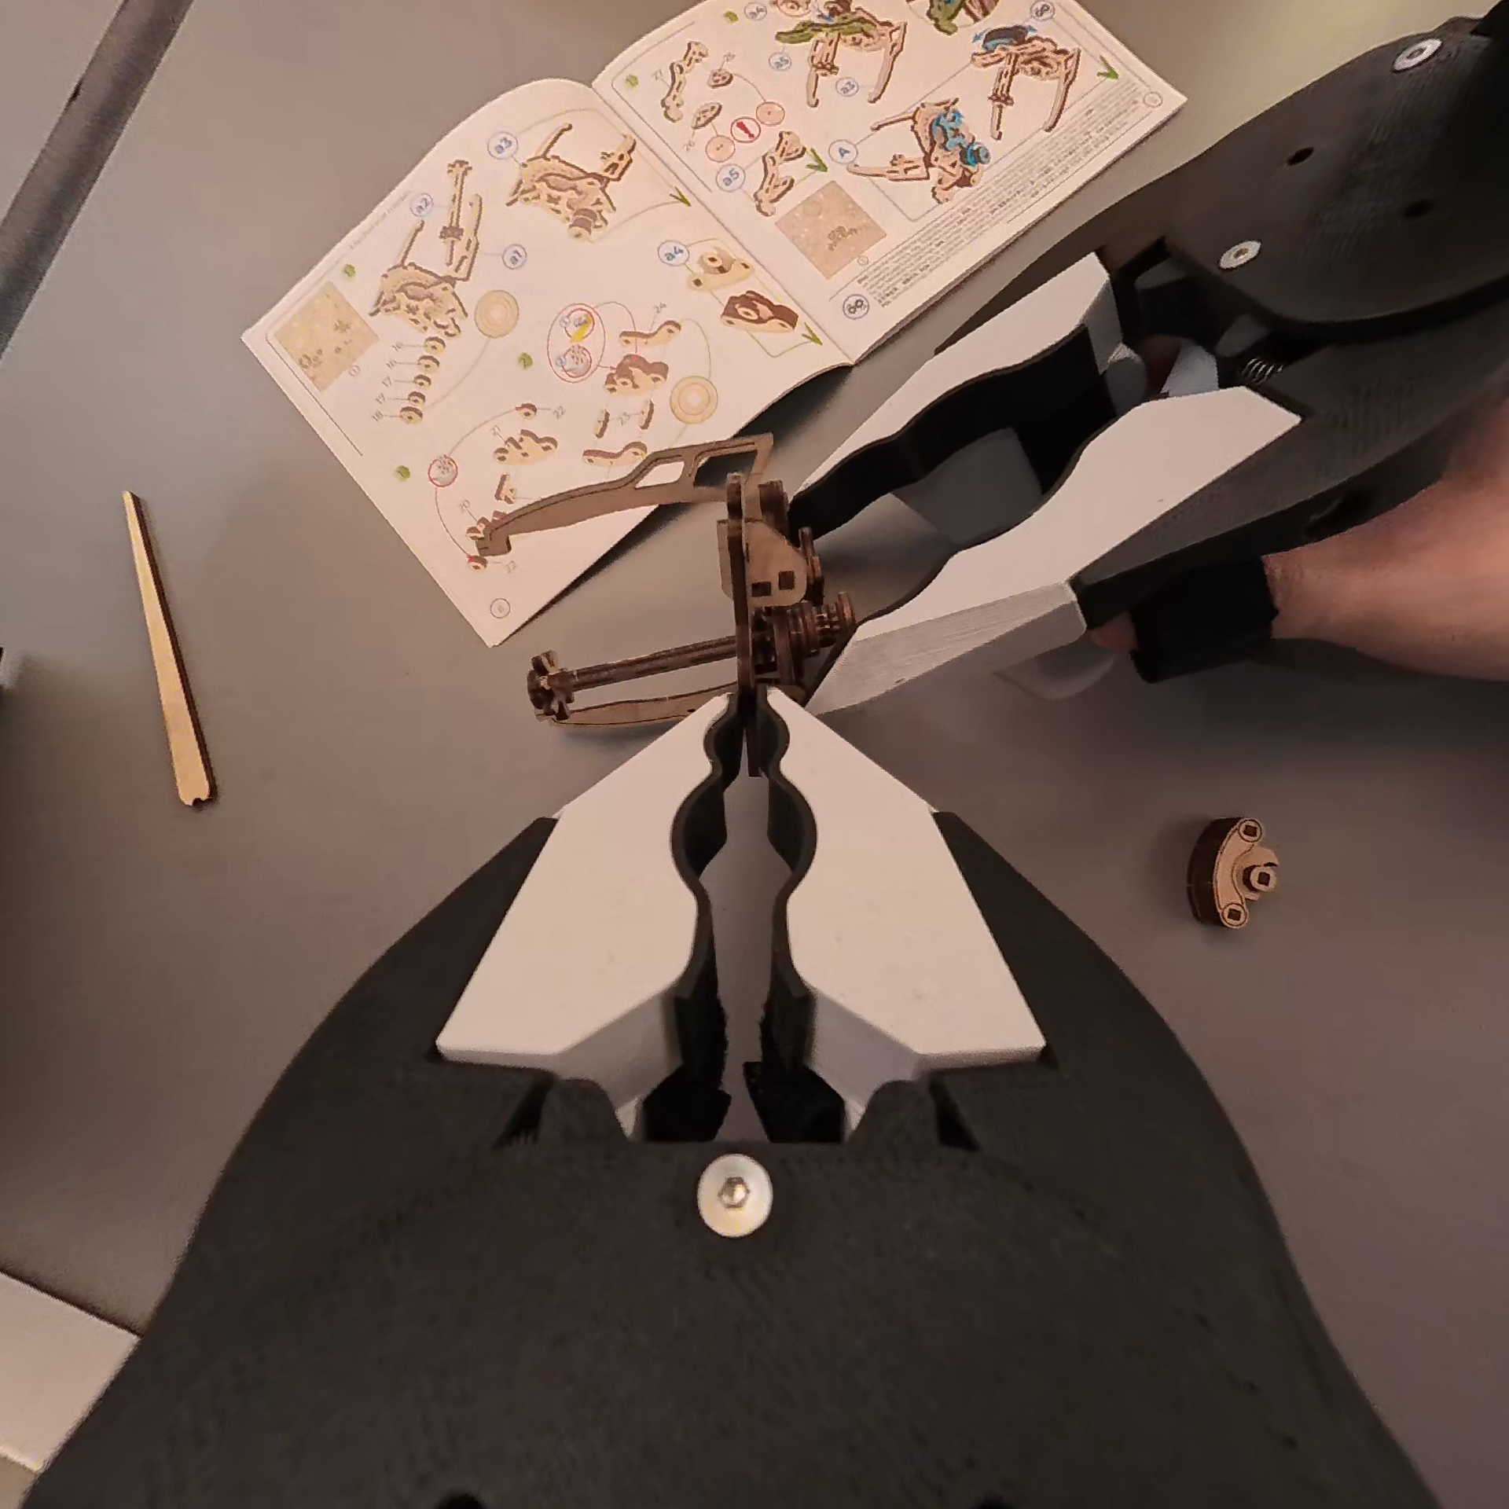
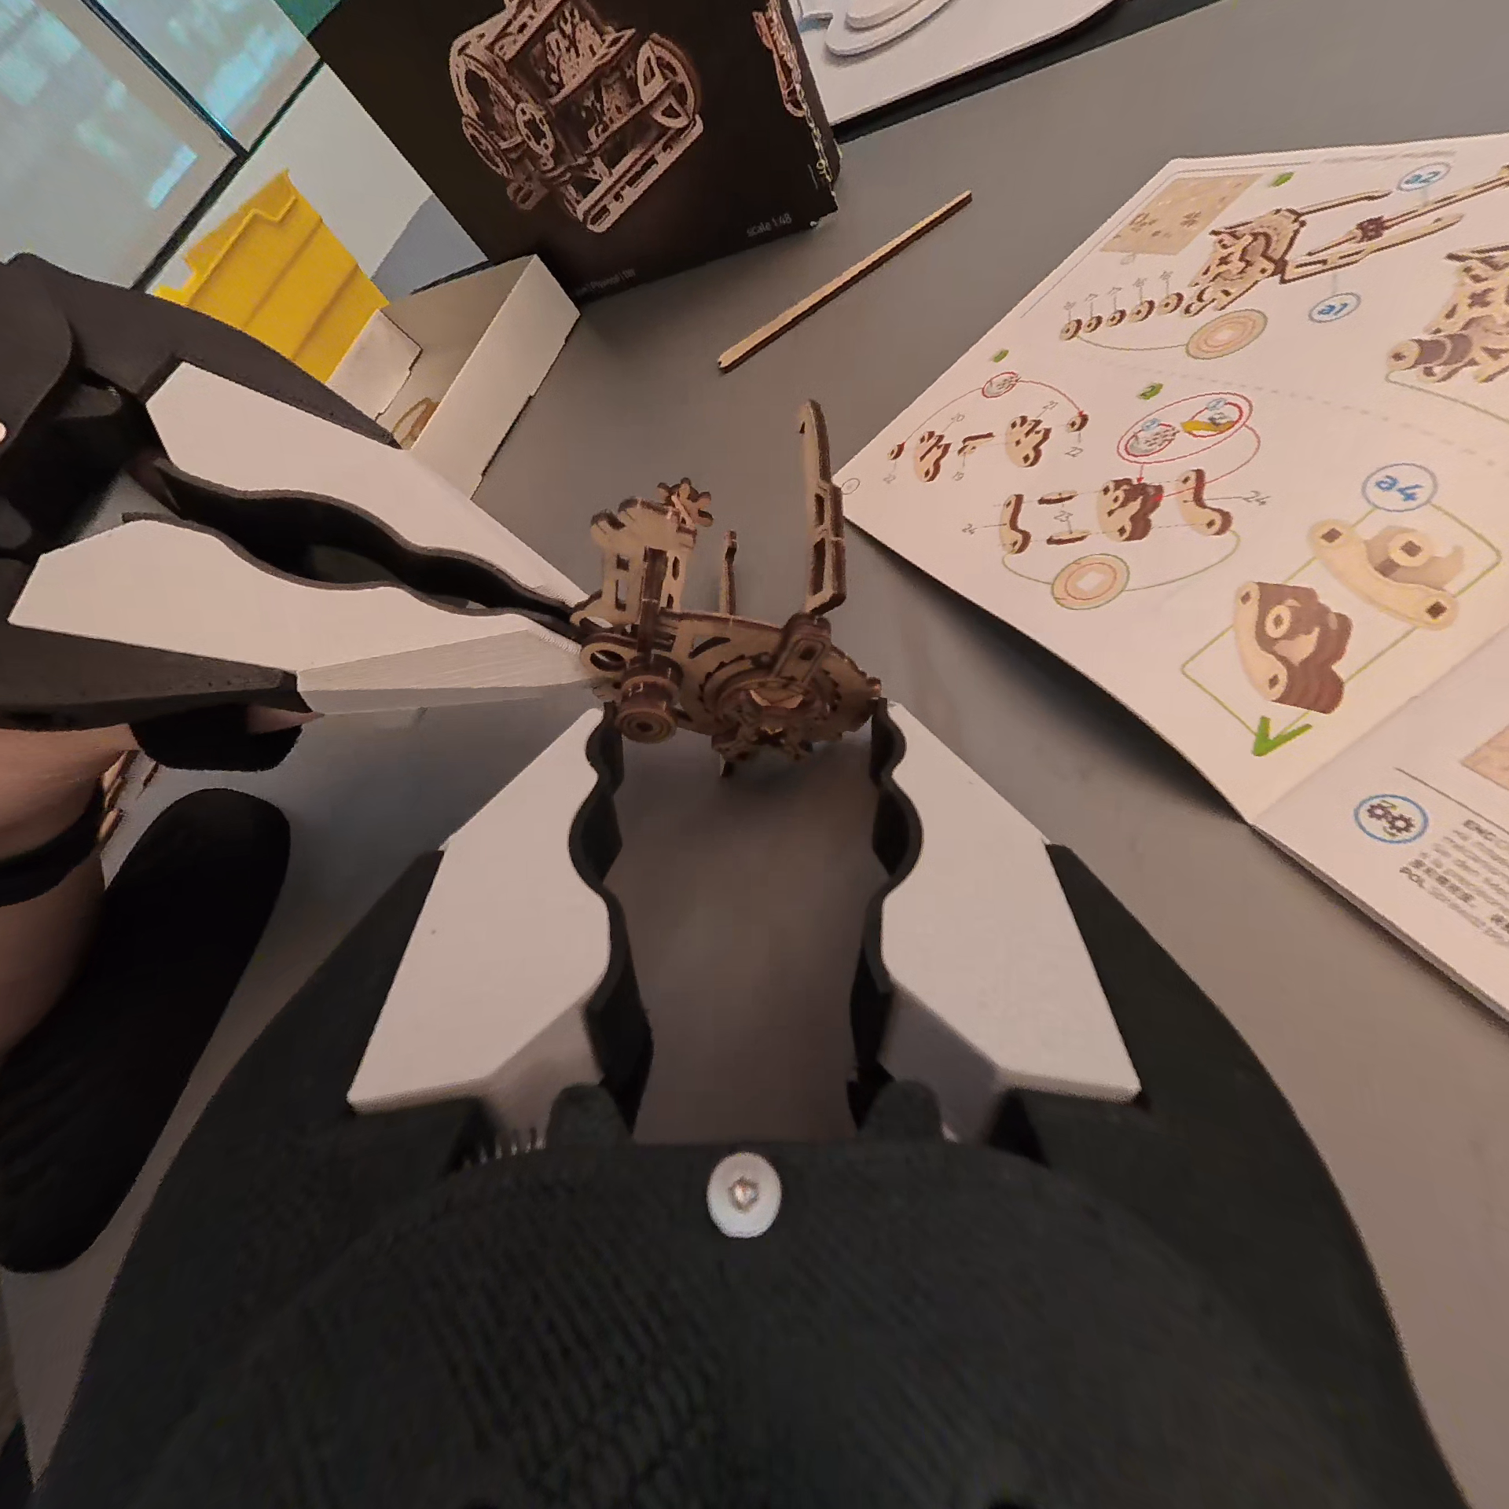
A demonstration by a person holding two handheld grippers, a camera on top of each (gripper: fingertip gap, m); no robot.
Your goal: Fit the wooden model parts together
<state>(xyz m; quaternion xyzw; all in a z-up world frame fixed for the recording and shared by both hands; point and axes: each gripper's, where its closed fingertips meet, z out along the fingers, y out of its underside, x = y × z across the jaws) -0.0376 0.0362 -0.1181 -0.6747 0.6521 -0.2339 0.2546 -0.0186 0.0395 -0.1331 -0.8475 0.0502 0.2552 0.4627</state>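
Two tongs meet at brown laser-cut wooden model assembly (image 1: 763,604) above grey desk (image 1: 327,857); tapered pale wooden stick (image 1: 167,653) far left; left tongs (image 1: 750,718) nearly closed, pinching assembly's thin plate; right tongs (image 2: 739,718) spread wide, tips flanking assembly's geared body; open instruction booklet (image 2: 1225,506); small round wooden part (image 1: 1233,872) right.

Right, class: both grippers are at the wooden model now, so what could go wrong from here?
1. The left gripper pinches only a thin plate edge of the wooden model at its very tips; the model could twist or slip.
2. The right gripper brackets the geared end; squeezing or twisting hard might snap the slim upright arm.
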